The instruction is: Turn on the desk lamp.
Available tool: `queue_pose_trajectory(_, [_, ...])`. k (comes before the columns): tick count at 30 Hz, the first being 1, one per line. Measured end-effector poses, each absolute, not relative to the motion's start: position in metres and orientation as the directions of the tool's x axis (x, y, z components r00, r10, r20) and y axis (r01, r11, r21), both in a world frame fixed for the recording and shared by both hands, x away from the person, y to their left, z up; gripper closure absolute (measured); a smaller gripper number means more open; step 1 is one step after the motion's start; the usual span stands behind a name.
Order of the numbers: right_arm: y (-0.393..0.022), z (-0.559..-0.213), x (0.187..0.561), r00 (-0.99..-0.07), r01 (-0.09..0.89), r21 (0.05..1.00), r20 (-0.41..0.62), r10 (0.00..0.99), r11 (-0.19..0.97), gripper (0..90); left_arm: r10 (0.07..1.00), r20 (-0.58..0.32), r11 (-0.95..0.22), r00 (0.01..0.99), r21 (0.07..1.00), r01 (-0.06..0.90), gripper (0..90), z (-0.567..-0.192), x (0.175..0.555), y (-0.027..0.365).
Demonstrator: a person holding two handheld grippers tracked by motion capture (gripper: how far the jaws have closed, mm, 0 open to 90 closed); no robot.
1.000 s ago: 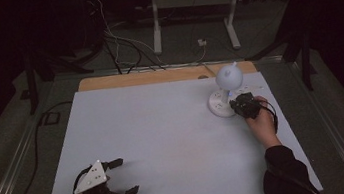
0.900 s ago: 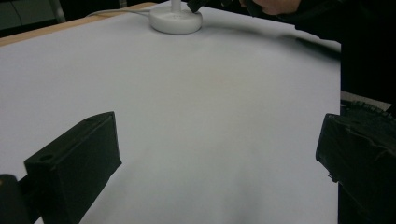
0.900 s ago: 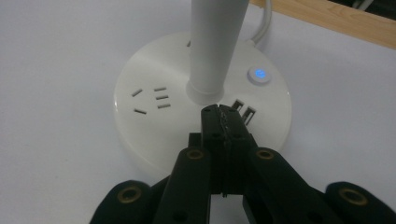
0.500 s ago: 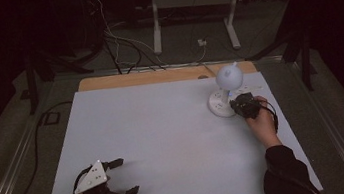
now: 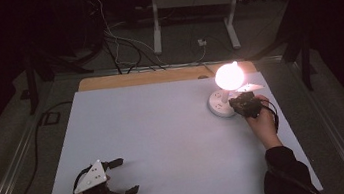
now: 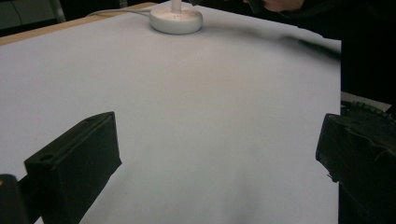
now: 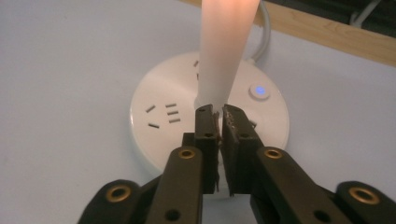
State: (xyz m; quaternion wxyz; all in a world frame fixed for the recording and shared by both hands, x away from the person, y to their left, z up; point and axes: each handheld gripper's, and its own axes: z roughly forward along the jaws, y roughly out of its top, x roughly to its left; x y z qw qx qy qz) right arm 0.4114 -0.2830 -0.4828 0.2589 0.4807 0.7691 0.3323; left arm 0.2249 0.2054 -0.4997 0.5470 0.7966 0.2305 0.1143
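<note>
White tabletop point(image 5: 164, 128), glowing bulb lamp point(image 5: 229, 76) on round socket base point(image 7: 163, 121), right hand-held gripper point(image 7: 216, 112) nearly together, left hand-held gripper point(image 5: 122, 176) apart

My left hand-held gripper point(image 5: 120, 177) is black, with a pale grey three-cornered plate on top dotted with small dark marks. Seen along its length, its two jaws are chunky matte black blocks, one with a small round hole in its upper face. My right hand-held gripper point(image 7: 217, 113) has slim black jaws carried on black link arms, each pinned with brass-coloured rivets; a thin black cable loops from its body. I wear dark long sleeves on both arms.
</note>
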Motion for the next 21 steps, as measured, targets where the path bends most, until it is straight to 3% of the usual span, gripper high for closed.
queue_pose_trajectory(9, [-0.282, -0.475, 0.404, -0.439, 0.506, 0.816, -0.033, 0.898, 0.277, 42.3, 0.493, -0.071, -0.293, 0.867, 0.925, 0.243, 0.3, -0.5, 0.225, 0.206])
queue_pose_trajectory(13, [-0.283, -0.472, 0.403, -0.463, 0.502, 0.818, -0.018, 0.886, 0.279, 37.9, 0.494, -0.071, -0.293, 0.866, 0.925, 0.243, 0.3, -0.499, 0.225, 0.206])
queue_pose_trajectory(15, [-0.284, -0.471, 0.402, -0.465, 0.51, 0.817, -0.001, 0.885, 0.269, 30.1, 0.494, -0.07, -0.293, 0.867, 0.925, 0.242, 0.3, -0.499, 0.225, 0.206])
queue_pose_trajectory(17, [-0.286, -0.47, 0.402, -0.453, 0.543, 0.803, 0.034, 0.891, 0.246, 30.9, 0.491, -0.07, -0.295, 0.868, 0.924, 0.242, 0.3, -0.499, 0.225, 0.206])
queue_pose_trajectory(19, [-0.288, -0.469, 0.402, -0.434, 0.576, 0.788, 0.07, 0.898, 0.217, 26.5, 0.489, -0.075, -0.292, 0.869, 0.925, 0.244, 0.3, -0.499, 0.225, 0.206])
queue_pose_trajectory(20, [-0.29, -0.469, 0.401, -0.432, 0.58, 0.791, 0.095, 0.897, 0.195, 18.6, 0.489, -0.073, -0.294, 0.87, 0.924, 0.243, 0.3, -0.499, 0.224, 0.206])
queue_pose_trajectory(21, [-0.29, -0.469, 0.401, -0.432, 0.58, 0.791, 0.095, 0.897, 0.195, 18.6, 0.489, -0.072, -0.295, 0.87, 0.925, 0.242, 0.3, -0.499, 0.224, 0.206])
